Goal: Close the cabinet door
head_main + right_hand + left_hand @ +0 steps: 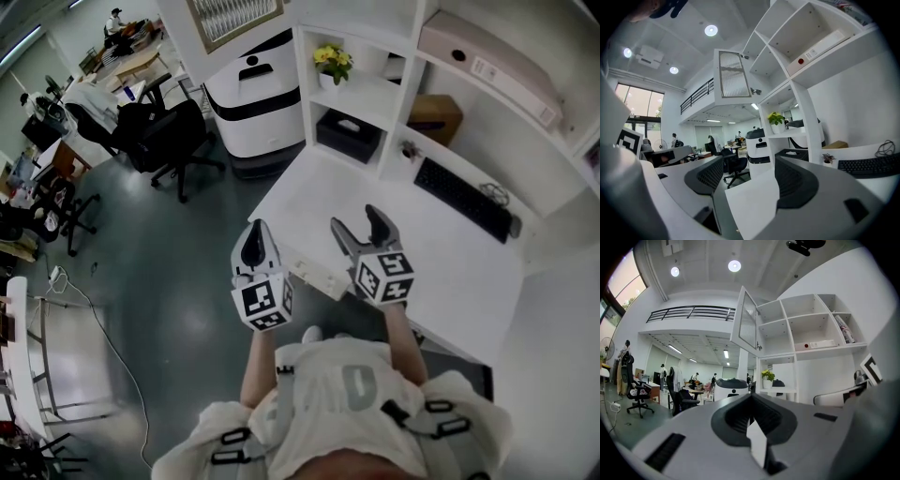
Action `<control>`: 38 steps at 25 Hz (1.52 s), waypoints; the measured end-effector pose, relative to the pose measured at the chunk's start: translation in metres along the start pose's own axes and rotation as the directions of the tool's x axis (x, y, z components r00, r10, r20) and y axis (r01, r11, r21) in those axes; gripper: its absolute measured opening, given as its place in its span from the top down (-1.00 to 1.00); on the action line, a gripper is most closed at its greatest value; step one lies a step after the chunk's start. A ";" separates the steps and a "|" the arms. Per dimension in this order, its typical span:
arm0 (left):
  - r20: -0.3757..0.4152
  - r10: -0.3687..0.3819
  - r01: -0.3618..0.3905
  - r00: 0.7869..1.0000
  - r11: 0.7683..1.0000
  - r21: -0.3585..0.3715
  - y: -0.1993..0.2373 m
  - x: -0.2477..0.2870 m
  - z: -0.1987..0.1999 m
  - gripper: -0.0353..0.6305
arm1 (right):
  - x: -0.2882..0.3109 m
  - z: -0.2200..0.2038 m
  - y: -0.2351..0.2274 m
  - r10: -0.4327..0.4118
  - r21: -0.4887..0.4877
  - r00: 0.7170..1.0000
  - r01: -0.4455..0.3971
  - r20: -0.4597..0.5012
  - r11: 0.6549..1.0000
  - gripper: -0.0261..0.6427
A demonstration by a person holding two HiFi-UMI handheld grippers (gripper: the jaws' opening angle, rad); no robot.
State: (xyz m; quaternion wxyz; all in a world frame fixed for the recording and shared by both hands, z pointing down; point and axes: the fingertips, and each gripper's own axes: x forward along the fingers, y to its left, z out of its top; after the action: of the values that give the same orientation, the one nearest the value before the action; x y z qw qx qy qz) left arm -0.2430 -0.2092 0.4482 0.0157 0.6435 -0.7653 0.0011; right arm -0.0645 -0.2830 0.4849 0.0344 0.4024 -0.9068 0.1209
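While the cabinet door [733, 80] hangs swung wide open, high at the left end of the white shelf unit [806, 329], no contact is made with it. The step in hand is judged to be the approach, w/ the closing not yet begun.

Both tongs are held low above the near edge of the table [450, 272], pointed roughly level twd the shelves and well below the door. The left tongs [255, 242] are pressed together w/ nothing between them. The right tongs [358, 223] are spread wide and empty; only bare table is seen through the gap.

Next move, as judged: one pair of tongs is to be raised to door height and brought against the door's outer face or free edge. The door is then to be pushed round on its hinges until it sits flush w/ the shelf front. A grip seems not to be needed; a flat push is probably enough.

Hard to make out:
- In the head view the door is cut off by the top edge, so only part of a framed ribbed-glass panel is shown.
- Small hinge fittings are seen where the door meets the shelf unit, but no handle, knob or catch can be made out.
- The person's hands are hidden behind the marker cubes.
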 end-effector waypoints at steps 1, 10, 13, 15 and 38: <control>0.000 0.006 -0.006 1.000 1.000 -0.001 0.002 -0.001 0.000 0.88 | 0.003 0.006 0.001 0.011 0.009 1.000 -0.011 0.010 1.000 -0.02; -0.011 0.097 -0.097 0.995 0.995 -0.005 0.037 -0.013 0.001 0.88 | 0.060 0.166 0.035 0.043 -0.093 0.976 -0.023 0.215 0.995 -0.02; 0.003 0.137 -0.137 0.991 0.991 -0.009 0.051 -0.018 0.008 0.88 | 0.076 0.231 0.062 0.086 -0.153 0.949 -0.041 0.304 0.987 -0.02; 0.007 0.162 -0.162 0.987 0.987 -0.010 0.060 -0.022 0.011 0.88 | 0.084 0.268 0.083 0.131 -0.182 0.928 -0.070 0.349 0.981 -0.02; -0.060 0.533 -0.536 0.844 0.842 -0.069 0.167 -0.127 -0.028 0.88 | 0.193 0.415 0.233 0.190 -0.278 0.884 -0.071 0.428 0.958 -0.02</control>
State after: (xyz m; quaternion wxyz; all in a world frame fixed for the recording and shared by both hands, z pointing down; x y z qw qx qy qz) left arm -0.3848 -0.0550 0.4764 0.0562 0.4036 -0.9131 -0.0138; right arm -0.3518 -0.3741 0.0696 -0.1334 0.3491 -0.9231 -0.0909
